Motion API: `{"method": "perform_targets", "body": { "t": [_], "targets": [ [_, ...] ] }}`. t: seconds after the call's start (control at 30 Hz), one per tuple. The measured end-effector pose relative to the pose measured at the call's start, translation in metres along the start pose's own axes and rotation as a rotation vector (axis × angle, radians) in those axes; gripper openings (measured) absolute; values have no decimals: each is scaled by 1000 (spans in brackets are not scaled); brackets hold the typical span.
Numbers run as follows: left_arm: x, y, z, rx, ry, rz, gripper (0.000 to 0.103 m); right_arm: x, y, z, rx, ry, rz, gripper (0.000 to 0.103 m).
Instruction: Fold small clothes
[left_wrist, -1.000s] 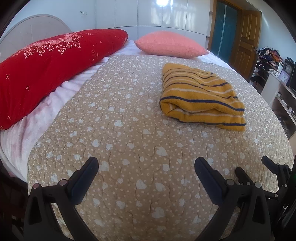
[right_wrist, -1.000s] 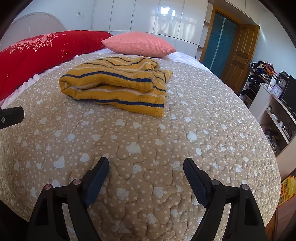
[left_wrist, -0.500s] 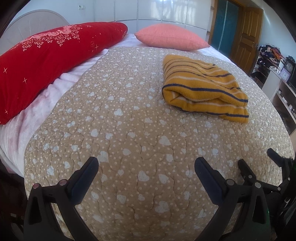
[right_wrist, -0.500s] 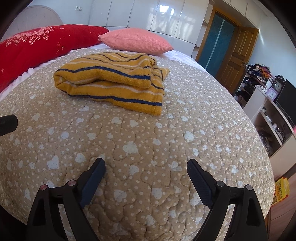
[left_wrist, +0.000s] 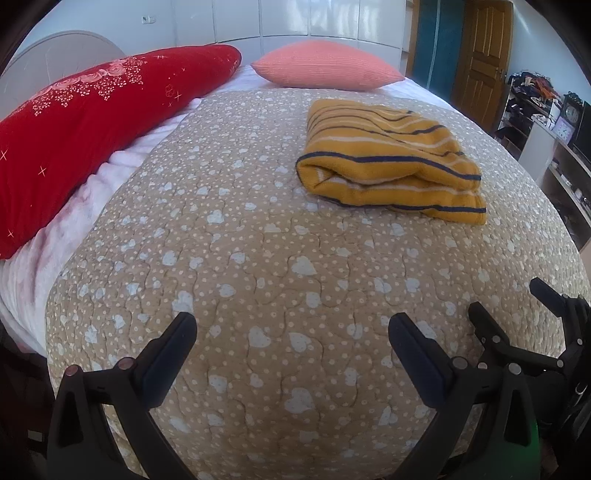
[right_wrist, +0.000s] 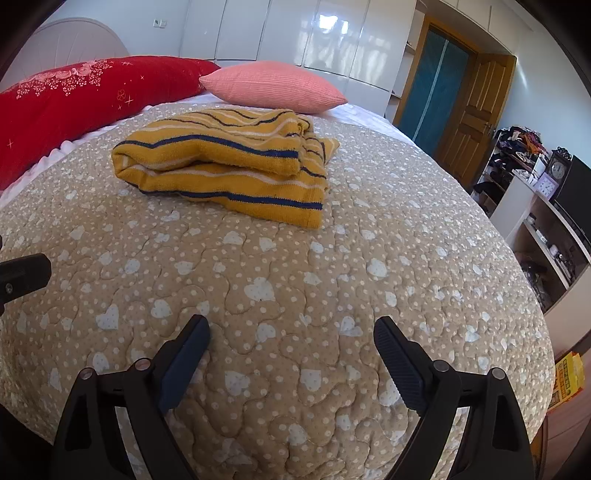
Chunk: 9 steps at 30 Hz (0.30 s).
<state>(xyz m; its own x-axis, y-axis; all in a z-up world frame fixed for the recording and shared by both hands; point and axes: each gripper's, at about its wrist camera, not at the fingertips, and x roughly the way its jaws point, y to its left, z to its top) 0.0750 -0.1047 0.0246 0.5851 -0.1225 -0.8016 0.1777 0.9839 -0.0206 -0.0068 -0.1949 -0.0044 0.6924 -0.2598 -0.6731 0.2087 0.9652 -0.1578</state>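
Note:
A yellow garment with navy and white stripes (left_wrist: 391, 162) lies folded in a thick bundle on the beige heart-patterned bedspread (left_wrist: 258, 258). It also shows in the right wrist view (right_wrist: 229, 173). My left gripper (left_wrist: 291, 328) is open and empty, low over the near part of the bed, well short of the garment. My right gripper (right_wrist: 291, 332) is open and empty too, also near the bed's front edge. The right gripper shows at the lower right of the left wrist view (left_wrist: 524, 314).
A long red pillow (left_wrist: 92, 125) lies along the left side and a pink cushion (left_wrist: 325, 70) at the head of the bed. A wooden door (right_wrist: 472, 110) and cluttered shelves (right_wrist: 543, 206) stand to the right. The bed edge drops off at right.
Both grippers have drawn back slightly from the garment and stayed open. The folded garment has not moved.

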Motion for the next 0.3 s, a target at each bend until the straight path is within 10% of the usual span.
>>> {"method": "perform_targets", "body": {
  "t": [0.3],
  "targets": [
    [5,-9,4,3,13,-58,103,-1,-13,5,46,-8,33,93]
  ]
}}
